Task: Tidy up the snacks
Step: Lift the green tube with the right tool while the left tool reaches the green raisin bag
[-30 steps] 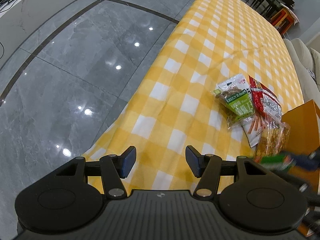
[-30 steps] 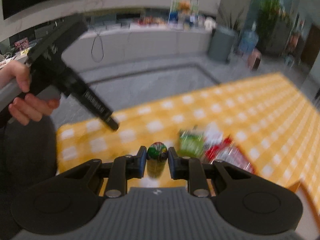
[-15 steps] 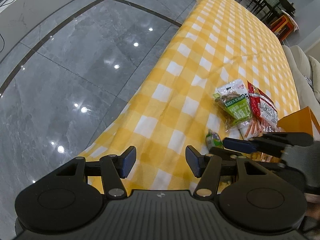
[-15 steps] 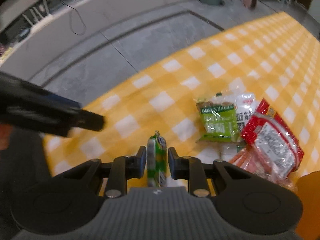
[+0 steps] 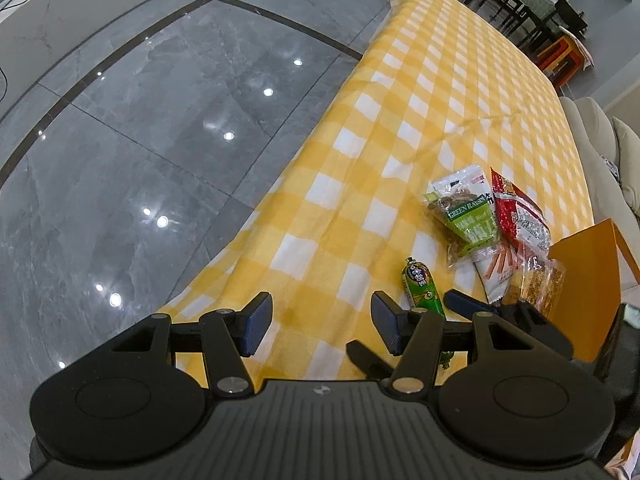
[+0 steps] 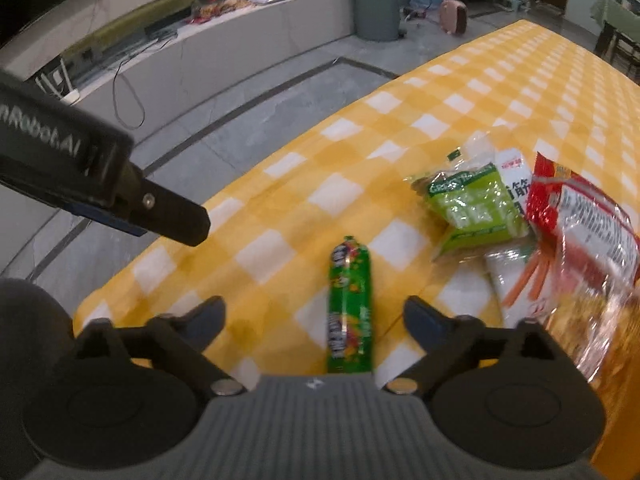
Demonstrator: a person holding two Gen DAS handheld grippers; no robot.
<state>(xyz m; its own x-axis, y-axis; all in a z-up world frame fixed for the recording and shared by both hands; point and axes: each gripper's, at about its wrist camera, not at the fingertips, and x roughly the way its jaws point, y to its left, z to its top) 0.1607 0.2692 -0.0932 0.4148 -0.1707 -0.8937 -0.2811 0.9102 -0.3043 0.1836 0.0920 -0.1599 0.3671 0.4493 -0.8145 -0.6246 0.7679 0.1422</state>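
Observation:
A green sausage-shaped snack stick point(image 6: 350, 304) lies on the yellow checked tablecloth point(image 6: 500, 80). My right gripper point(image 6: 314, 320) straddles it, jaws opening wide, and the pads do not touch it. In the left wrist view the same stick point(image 5: 422, 288) lies just right of my left gripper point(image 5: 322, 320), which hangs open and empty over the cloth near the table's corner. A right finger point(image 5: 464, 304) shows beside the stick. Further right lie a green raisin bag point(image 6: 472, 204), a red packet point(image 6: 580, 220) and a white packet of orange sticks point(image 6: 516, 276).
An orange box point(image 5: 588, 268) stands at the right, with a clear packet of yellow crackers point(image 5: 540, 284) against it. The table edge drops to grey tiled floor point(image 5: 160, 140) on the left. A pale sofa point(image 5: 592, 132) lies beyond the table's right side.
My right gripper came down to the cloth with the green stick, then opened and let it go; the stick now lies flat. The left gripper has hardly moved.

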